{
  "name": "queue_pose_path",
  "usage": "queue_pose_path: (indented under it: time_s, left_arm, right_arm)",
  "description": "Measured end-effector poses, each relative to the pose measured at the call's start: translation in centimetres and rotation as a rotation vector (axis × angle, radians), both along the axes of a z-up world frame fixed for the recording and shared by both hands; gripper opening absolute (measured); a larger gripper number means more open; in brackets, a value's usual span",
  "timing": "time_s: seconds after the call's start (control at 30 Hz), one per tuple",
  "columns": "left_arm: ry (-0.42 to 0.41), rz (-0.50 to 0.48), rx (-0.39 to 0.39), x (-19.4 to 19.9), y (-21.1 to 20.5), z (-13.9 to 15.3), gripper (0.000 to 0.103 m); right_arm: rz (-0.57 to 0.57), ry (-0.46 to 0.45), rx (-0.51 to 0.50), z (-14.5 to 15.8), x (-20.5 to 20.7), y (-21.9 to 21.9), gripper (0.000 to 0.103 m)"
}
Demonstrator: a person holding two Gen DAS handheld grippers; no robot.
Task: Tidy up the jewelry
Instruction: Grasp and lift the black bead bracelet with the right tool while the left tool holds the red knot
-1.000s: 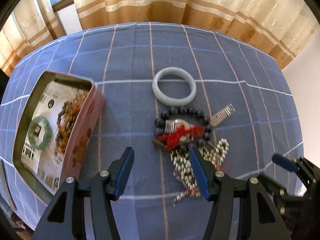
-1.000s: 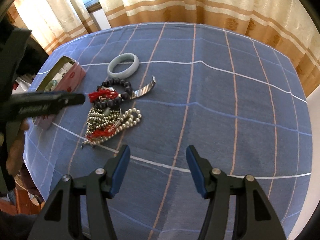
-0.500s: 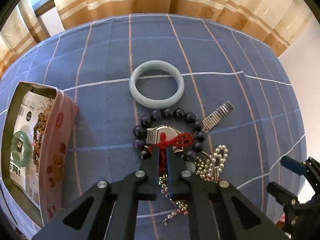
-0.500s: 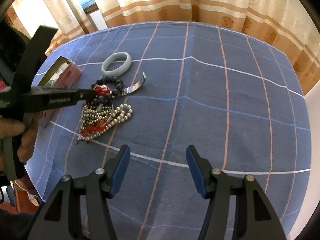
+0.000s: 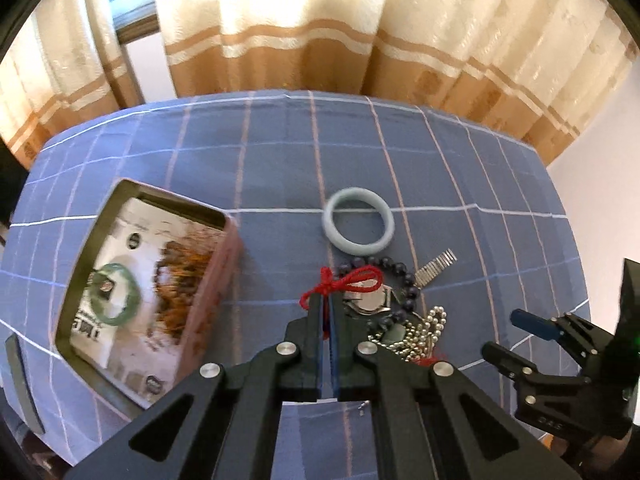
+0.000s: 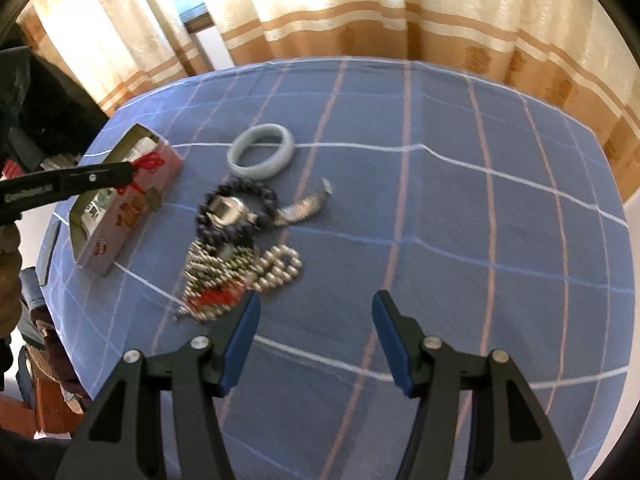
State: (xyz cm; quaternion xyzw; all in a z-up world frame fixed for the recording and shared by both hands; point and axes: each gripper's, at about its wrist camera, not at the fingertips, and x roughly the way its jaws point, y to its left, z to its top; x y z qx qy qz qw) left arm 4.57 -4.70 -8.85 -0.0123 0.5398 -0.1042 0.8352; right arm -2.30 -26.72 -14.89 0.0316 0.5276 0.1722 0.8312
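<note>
Left gripper (image 5: 329, 308) was clamped on the red cord piece (image 5: 340, 284), lifted beside the open tin (image 5: 208, 304); right gripper (image 6: 316, 336) idle, jaws apart, empty. Step: carrying to tin. Next: probably centre over the opening, then release.

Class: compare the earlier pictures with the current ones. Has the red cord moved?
Yes. The red cord, pinched in the left gripper, has left the jewelry pile and now hangs in front of the pink tin, to the pile's left.
</note>
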Motion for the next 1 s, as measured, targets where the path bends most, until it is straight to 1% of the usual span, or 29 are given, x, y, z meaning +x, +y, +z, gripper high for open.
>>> queue_pose_path:
  time_s: [0.1,0.17,0.2,0.3,0.37,0.43,0.5,0.53,0.63,0.77,0.8,0.83,1.0]
  left_arm:
    - [-0.017,0.02,0.016,-0.4,1.3,0.8,0.001]
    - [-0.017,0.038,0.015,-0.5,2.2,1.0,0.001]
    - [-0.017,0.045,0.016,-0.5,2.5,1.1,0.001]
    - [-0.013,0.062,0.014,-0.6,3.5,1.0,0.001]
    - [-0.011,0.067,0.012,-0.7,4.0,1.0,0.001]
    - [-0.007,0.07,0.01,-0.8,4.4,0.9,0.001]
    - [-0.005,0.073,0.006,-0.9,4.7,0.9,0.001]
    - [-0.003,0.076,0.003,-0.9,5.0,0.8,0.001]
    - [-0.001,0.081,-0.001,-0.9,5.6,0.9,0.001]
    - [-0.003,0.084,-0.003,-0.8,6.3,1.1,0.001]
    - [-0.005,0.085,-0.004,-0.8,6.5,1.2,0.001]
    - [-0.01,0.086,-0.003,-0.7,6.7,1.4,0.001]
    - [-0.027,0.088,-0.005,-0.6,7.6,2.3,0.001]
  right_arm:
    - [0.039,-0.006,0.017,0.2,1.2,1.6,0.059]
    - [0.06,-0.01,0.025,0.3,1.9,2.7,0.054]
    - [0.07,-0.012,0.033,0.3,2.5,3.3,0.053]
    - [0.072,0.007,0.056,-0.3,4.3,4.8,0.049]
    - [0.059,0.026,0.047,-0.9,5.2,5.3,0.044]
    - [0.04,0.053,0.037,-1.6,6.1,5.8,0.042]
    - [0.024,0.067,0.009,-2.2,6.8,6.2,0.035]
    - [0.025,0.077,0.006,-2.5,7.1,6.4,0.029]
    - [0.043,0.118,-0.027,-3.5,7.4,7.1,0.026]
    - [0.045,0.119,-0.044,-3.4,7.6,7.4,0.023]
    - [0.039,0.118,-0.034,-3.2,7.7,7.2,0.021]
    - [0.038,0.109,-0.035,-2.9,7.6,7.2,0.016]
    - [0.057,0.063,-0.052,-1.1,6.8,7.1,0.016]
